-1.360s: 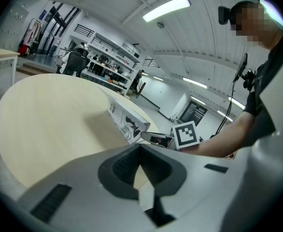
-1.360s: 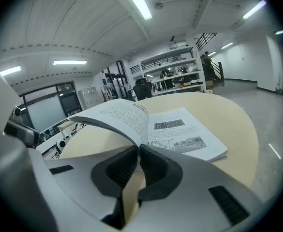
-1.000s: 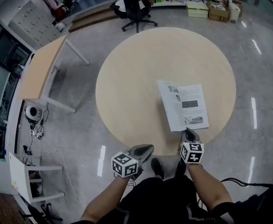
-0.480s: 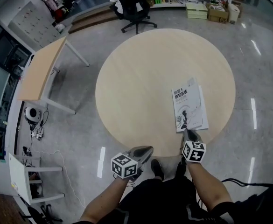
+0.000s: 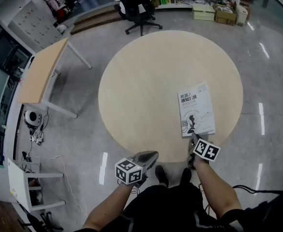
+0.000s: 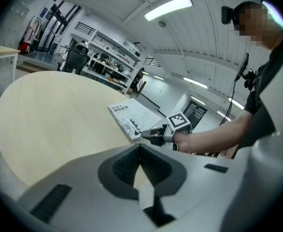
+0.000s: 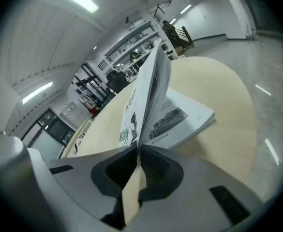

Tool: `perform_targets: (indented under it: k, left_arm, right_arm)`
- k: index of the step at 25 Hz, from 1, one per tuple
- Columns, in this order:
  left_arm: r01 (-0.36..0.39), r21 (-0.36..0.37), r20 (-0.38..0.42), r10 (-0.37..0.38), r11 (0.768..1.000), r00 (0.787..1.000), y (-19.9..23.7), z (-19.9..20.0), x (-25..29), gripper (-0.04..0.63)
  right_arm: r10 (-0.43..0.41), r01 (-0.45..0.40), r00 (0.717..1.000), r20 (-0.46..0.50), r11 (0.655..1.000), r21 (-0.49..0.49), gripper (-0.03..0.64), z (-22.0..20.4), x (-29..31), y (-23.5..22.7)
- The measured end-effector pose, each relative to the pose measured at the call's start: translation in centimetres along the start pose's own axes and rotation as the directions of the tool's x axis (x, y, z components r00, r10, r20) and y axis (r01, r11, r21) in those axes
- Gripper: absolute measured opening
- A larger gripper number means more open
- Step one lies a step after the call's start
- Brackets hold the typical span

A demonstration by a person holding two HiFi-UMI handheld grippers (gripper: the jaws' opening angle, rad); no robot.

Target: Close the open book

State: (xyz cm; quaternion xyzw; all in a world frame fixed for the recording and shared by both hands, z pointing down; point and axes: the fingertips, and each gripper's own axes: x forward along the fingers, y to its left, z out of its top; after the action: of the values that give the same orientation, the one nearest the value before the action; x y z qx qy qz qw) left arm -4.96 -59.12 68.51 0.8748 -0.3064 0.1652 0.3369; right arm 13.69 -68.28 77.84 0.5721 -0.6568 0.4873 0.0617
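Round tbl [image 5: 146,81] w/ book [image 5: 195,110] near edge.

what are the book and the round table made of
Book: paper with a thin, flexible soft cover, printed; the cover and pages bend and fan up where the right gripper pinches them. Round table: pale wood-look top, matte, probably laminate or veneer; even colour, faint grain, no glare.

The book [image 5: 195,109], at the near right edge of the round table [image 5: 146,81], bears a dark Chinese title on its white cover. The top line looks like 机器人; the lines beneath are too small to read.
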Motion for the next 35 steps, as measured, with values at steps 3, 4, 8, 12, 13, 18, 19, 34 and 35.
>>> perform_targets:
  k: [3, 4, 8, 12, 13, 18, 19, 34, 35]
  left_arm:
    - [0.004, -0.002, 0.006, -0.004, 1.000, 1.000, -0.3, 0.0, 0.4, -0.002]
    - [0.005, -0.002, 0.008, -0.005, 1.000, 1.000, -0.5, 0.1, 0.5, -0.002]
    - [0.002, 0.001, 0.025, -0.002, 1.000, 1.000, -0.6, 0.5, 0.0, -0.002]
    - [-0.006, 0.001, 0.037, 0.006, 1.000, 0.999, -0.8, 0.6, -0.5, -0.002]
    - [-0.008, 0.000, 0.041, 0.008, 1.000, 0.999, -0.9, 0.7, -0.6, -0.002]
    - [-0.029, -0.003, 0.065, 0.029, 1.000, 0.997, -1.1, 1.4, -1.0, -0.002]
    - [-0.033, -0.005, 0.076, 0.033, 0.999, 0.997, -1.2, 1.6, -1.3, -0.002]
    - [-0.117, 0.127, 0.228, 0.086, 0.985, 0.970, -7.9, 5.3, -5.2, -0.002]
    - [-0.124, 0.145, 0.244, 0.086, 0.982, 0.966, -8.5, 5.8, -5.4, -0.002]
  right_arm:
    - [-0.001, 0.005, 0.999, -0.047, 0.996, 0.088, 0.025, 0.0, 0.2, -0.7]
    - [-0.004, 0.011, 0.998, -0.062, 0.993, 0.115, 0.029, -0.1, 0.2, -0.9]
    - [-0.004, 0.030, 0.993, -0.117, 0.974, 0.222, 0.042, -0.5, 0.3, -1.0]
    - [0.021, 0.027, 0.988, -0.153, 0.951, 0.309, 0.057, -1.4, 0.3, -1.4]
    - [0.026, 0.026, 0.987, -0.159, 0.947, 0.321, 0.057, -1.3, 0.2, -1.5]
    - [0.010, 0.032, 0.985, -0.170, 0.969, 0.246, 0.057, -0.1, -1.0, -1.3]
    - [0.019, 0.019, 0.987, -0.160, 0.972, 0.233, 0.057, 0.3, -1.6, -1.0]
    - [0.355, -0.291, 0.935, 0.007, 0.777, -0.559, -0.002, 8.7, -17.1, 7.7]
    - [0.386, -0.303, 0.922, 0.013, 0.745, -0.594, -0.002, 8.8, -18.2, 8.3]
